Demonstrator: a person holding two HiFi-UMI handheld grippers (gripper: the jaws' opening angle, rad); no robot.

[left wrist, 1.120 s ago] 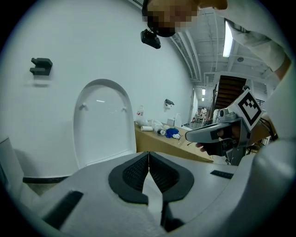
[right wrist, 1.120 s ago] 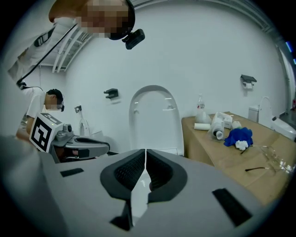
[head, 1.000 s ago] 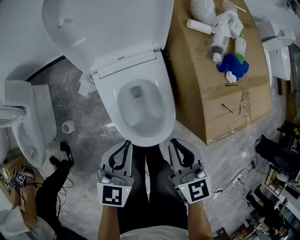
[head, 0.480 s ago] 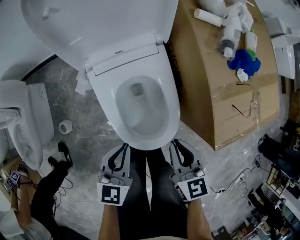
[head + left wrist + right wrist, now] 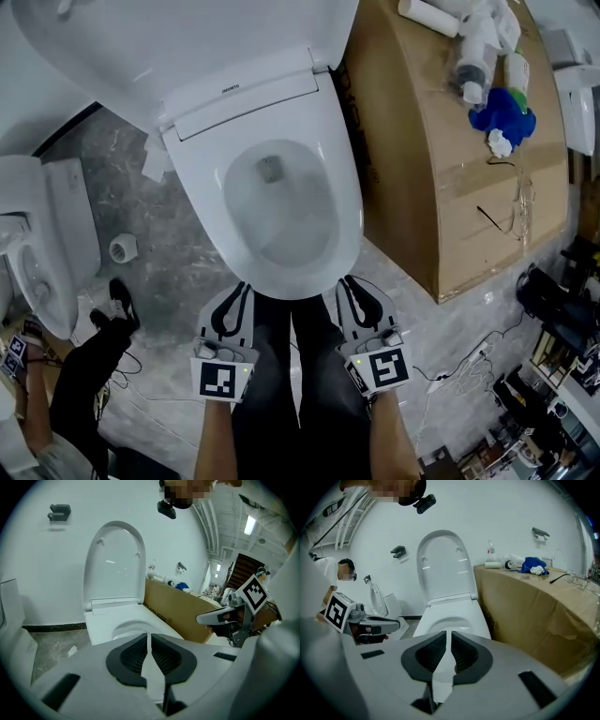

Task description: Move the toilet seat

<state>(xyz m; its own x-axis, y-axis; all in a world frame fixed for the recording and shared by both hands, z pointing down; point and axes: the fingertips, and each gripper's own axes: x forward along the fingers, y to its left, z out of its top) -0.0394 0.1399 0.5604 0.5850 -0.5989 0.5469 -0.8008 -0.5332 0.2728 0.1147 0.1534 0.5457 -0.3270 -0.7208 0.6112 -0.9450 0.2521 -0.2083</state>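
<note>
Both tools have sunk lower in front of the toilet. Left tool (image 5: 246, 287) and right tool (image 5: 345, 281) are each pressed together on nothing, tips near the bowl's front edge. The toilet seat (image 5: 202, 178) lies flat on the bowl, its lid (image 5: 169, 37) raised behind, with a cardboard box (image 5: 422, 141) alongside.
</note>
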